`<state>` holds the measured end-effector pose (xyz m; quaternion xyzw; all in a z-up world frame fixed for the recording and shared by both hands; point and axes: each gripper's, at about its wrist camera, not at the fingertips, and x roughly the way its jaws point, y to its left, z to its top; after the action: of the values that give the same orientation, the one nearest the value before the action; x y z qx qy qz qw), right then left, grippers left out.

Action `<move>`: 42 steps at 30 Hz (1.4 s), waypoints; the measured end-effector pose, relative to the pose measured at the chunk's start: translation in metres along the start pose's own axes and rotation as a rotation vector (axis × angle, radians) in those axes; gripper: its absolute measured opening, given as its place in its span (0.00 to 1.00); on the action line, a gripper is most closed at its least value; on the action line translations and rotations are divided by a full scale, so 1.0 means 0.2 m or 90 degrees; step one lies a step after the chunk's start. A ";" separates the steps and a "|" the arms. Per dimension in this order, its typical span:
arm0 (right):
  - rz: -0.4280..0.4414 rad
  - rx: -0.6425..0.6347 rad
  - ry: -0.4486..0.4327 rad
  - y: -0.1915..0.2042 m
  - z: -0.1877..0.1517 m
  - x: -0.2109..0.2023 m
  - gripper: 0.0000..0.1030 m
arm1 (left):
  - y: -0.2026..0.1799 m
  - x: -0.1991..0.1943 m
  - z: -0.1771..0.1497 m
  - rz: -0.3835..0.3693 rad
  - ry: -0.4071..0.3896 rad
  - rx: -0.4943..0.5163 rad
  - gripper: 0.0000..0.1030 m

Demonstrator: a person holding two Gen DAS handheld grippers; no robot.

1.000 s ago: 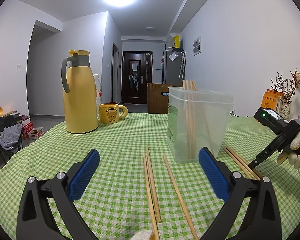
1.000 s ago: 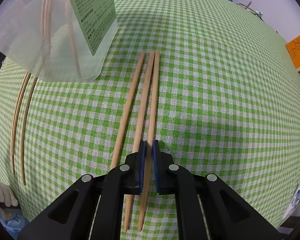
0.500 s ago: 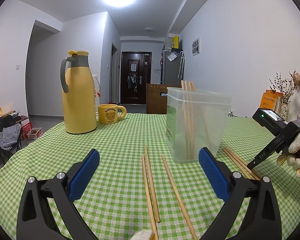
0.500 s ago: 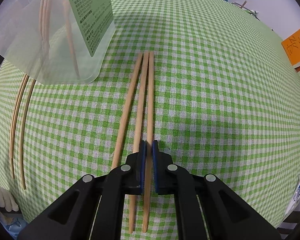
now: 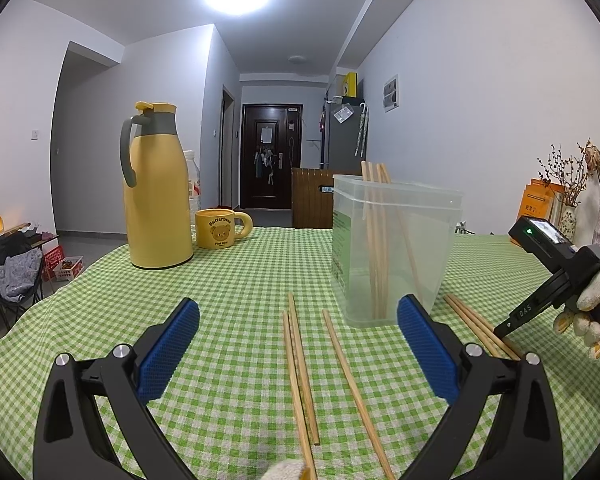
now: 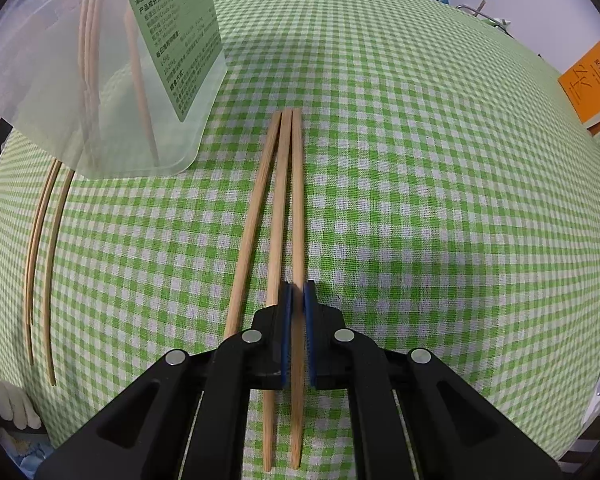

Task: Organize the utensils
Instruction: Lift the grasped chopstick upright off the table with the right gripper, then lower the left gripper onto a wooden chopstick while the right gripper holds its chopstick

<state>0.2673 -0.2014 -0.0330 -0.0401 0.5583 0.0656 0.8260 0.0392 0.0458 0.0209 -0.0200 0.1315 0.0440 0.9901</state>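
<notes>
Rightmost chopstick (image 6: 297, 216) swung parallel; right gripper (image 6: 298, 300) steeply down, jaws clamping it; left gripper (image 5: 298, 344) level, jaws wide.

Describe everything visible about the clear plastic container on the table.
The clear plastic container is a tall, translucent rectangular tub with rounded corners and an open top with a stepped rim. A green printed label covers one side. It stands upright on the green checked tablecloth, to the right of the yellow jug. Several wooden chopsticks stand inside, leaning, tips poking above the rim. More chopsticks lie loose on the cloth on both sides of it. No gripper touches it.
</notes>
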 end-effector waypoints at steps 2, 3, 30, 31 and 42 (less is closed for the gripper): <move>0.004 0.006 -0.008 -0.03 0.00 -0.01 0.06 | 0.00 0.00 0.00 0.000 0.001 0.000 0.93; 0.008 0.012 -0.014 -0.05 0.00 -0.02 0.06 | 0.00 0.00 0.00 0.000 0.002 0.000 0.93; 0.084 0.021 -0.612 -0.12 -0.44 -0.71 0.06 | -0.01 0.03 0.00 -0.001 0.014 0.010 0.93; 0.083 0.024 -0.627 -0.12 -0.47 -0.70 0.06 | -0.01 0.04 0.00 0.000 0.014 0.011 0.93; 0.061 0.013 -0.701 -0.02 -0.61 -0.61 0.06 | -0.01 0.04 0.00 -0.001 0.018 0.015 0.93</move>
<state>0.1103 -0.2299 0.0353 0.0338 0.0461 0.1087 0.9924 0.0477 0.0447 0.0188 -0.0089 0.1457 0.0416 0.9884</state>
